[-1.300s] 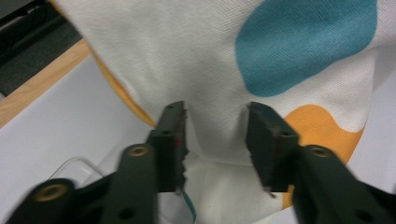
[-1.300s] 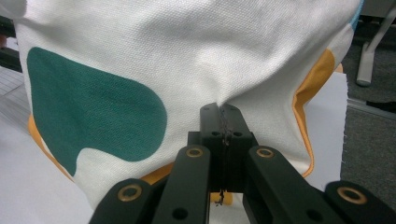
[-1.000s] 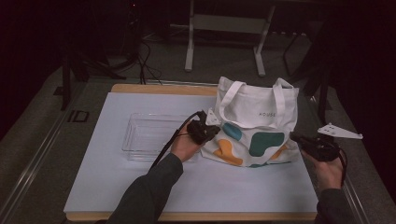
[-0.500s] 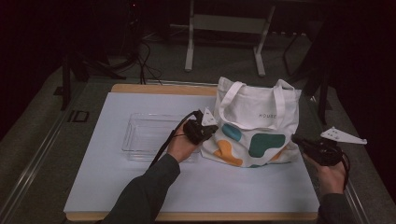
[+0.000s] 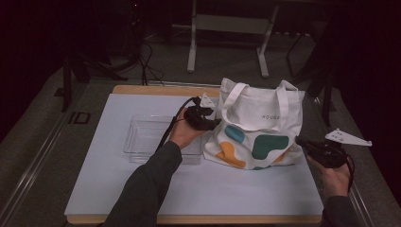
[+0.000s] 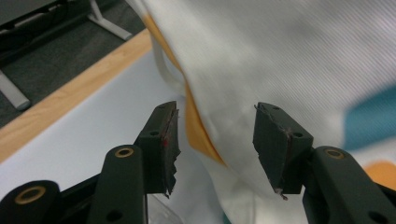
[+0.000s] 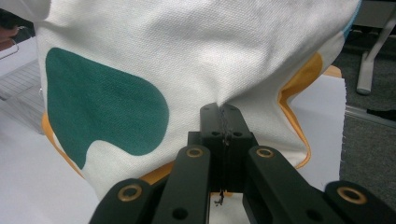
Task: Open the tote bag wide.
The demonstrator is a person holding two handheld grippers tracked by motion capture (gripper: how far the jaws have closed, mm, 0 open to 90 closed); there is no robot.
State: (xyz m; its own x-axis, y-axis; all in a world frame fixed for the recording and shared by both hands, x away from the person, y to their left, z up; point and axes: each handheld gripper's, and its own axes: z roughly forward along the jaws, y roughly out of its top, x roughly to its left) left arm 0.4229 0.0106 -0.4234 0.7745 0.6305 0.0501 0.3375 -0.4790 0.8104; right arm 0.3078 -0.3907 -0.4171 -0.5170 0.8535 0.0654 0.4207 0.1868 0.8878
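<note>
The tote bag point(image 5: 257, 125) and clear tray point(image 5: 149, 137) flank the left claw point(image 5: 215, 124).

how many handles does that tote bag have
2. On the tote bag, one handle loops up at its left, the other handle at its right, both at the top edge.

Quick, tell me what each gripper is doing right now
Left gripper: open, jaws just opened, edge of the tote bag loose between them.
Right gripper: shut, pinching the bag's cloth.
</note>
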